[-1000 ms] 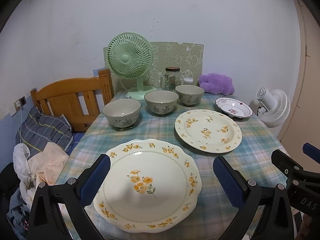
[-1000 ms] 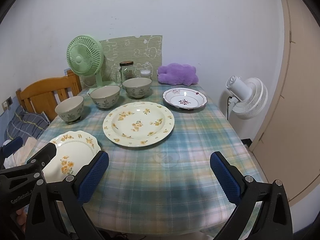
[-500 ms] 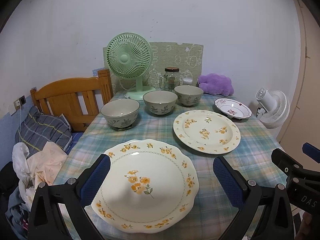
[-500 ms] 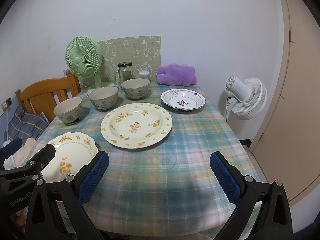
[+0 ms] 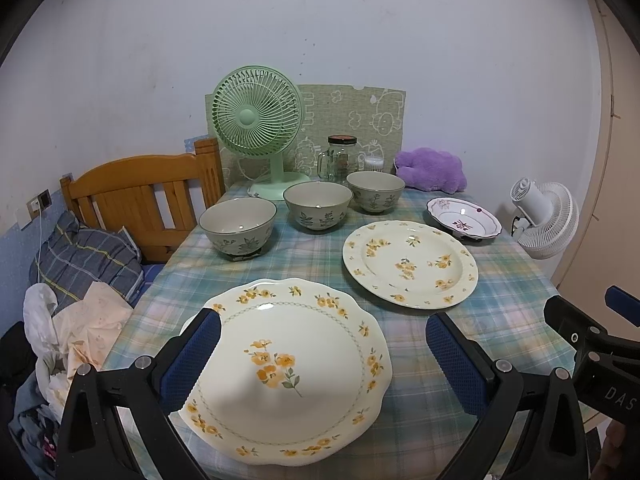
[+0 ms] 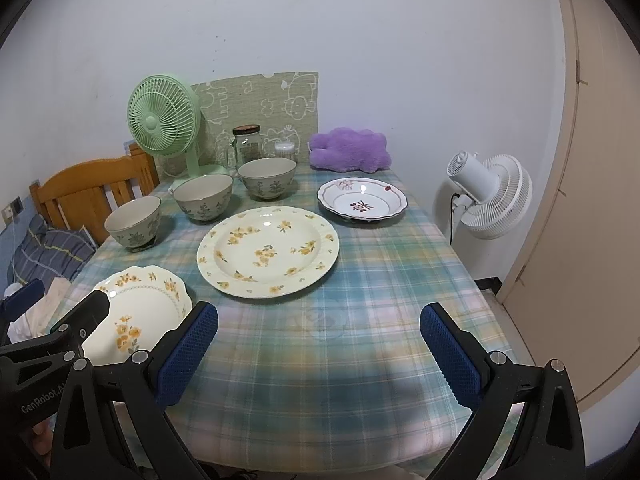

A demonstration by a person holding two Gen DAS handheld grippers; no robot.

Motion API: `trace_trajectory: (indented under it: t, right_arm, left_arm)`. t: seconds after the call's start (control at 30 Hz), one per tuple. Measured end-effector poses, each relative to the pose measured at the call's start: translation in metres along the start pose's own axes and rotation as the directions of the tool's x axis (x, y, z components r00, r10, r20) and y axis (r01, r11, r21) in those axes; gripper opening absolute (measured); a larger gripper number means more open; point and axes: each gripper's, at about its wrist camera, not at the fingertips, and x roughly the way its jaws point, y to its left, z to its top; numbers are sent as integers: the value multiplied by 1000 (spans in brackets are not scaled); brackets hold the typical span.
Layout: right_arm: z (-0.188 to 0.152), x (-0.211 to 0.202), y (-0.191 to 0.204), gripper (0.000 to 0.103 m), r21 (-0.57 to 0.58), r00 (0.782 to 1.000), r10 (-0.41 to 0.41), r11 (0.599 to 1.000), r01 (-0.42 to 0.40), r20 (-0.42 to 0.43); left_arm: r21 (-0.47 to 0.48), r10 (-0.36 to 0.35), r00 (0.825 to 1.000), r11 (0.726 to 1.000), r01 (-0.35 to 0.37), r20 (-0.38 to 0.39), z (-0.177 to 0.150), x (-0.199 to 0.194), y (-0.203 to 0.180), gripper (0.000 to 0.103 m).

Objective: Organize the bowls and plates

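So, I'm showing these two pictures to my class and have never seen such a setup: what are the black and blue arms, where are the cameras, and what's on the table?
They are two hand-held grippers, each carrying a wide-angle camera that looks along its fingers. One picture comes from the left gripper, the other from the right gripper. Both are open and hold nothing. On the checked table lie a wavy-edged plate, a round plate, a small dish and three bowls, with a green fan, a jar and a purple cushion behind.

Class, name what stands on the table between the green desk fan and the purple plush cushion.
A lidded glass jar and a small clear container, seen best in the right wrist view.
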Motion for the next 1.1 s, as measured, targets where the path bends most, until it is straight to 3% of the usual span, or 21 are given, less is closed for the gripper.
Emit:
trace_trajectory:
  t: [1.1]
  right_arm:
    - [2,-2,-1,102,3,1000,-1,1000,1,5]
  left_arm:
    - [-6,0,1000,1000,0,19,0,-5,1,103]
